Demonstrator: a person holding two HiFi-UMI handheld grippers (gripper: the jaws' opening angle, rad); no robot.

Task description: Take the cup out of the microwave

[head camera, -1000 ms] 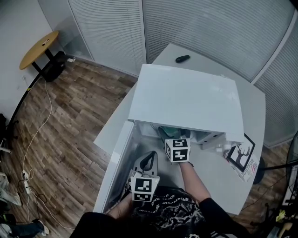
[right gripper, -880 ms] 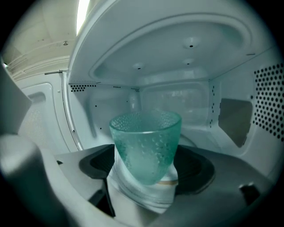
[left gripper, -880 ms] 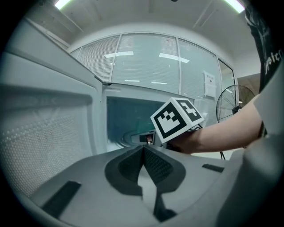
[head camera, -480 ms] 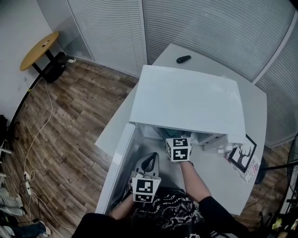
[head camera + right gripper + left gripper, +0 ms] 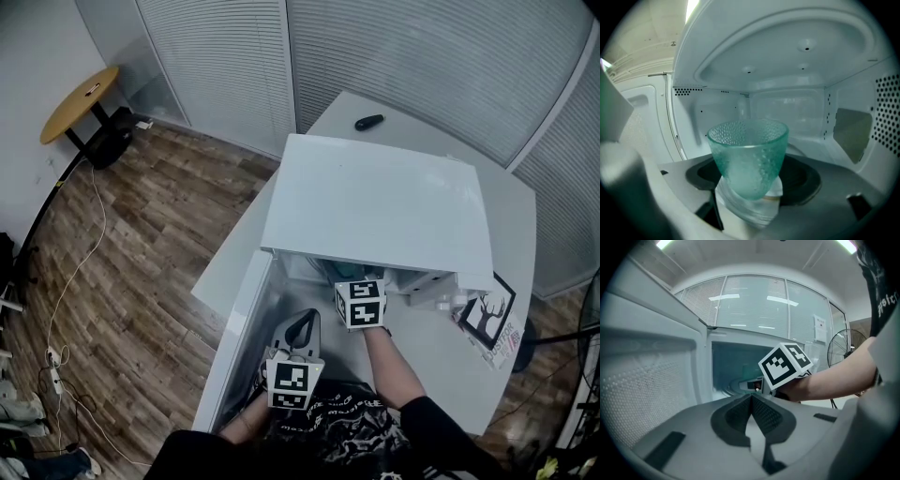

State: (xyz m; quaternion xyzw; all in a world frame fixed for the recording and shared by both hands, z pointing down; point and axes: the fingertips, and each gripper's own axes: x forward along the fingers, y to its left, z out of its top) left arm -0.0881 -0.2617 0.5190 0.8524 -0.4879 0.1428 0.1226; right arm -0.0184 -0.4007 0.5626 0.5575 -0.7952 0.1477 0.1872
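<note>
Overhead the microwave (image 5: 375, 202) hides the cup (image 5: 748, 159) — right gripper (image 5: 754, 177) closing round it, left gripper (image 5: 751, 396) pressed together.

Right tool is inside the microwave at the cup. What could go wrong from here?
1. The jaws of the right tool are closing around the tapered green glass cup; the taper could let it slip or tip.
2. It looks like glass: dropped on the microwave floor, it may break.

Cup (image 5: 747, 157) btwn right gripper's (image 5: 757, 180) closing jaws: see-thru teal-green glass, dimpled all over. Microwave (image 5: 843, 56) cavity beyond jaws: white w/ black dot rows. Left gripper (image 5: 751, 403): grey, dark ribbed pads; 1 black-white checker cube (image 5: 785, 364) ahead of its jaws.
</note>
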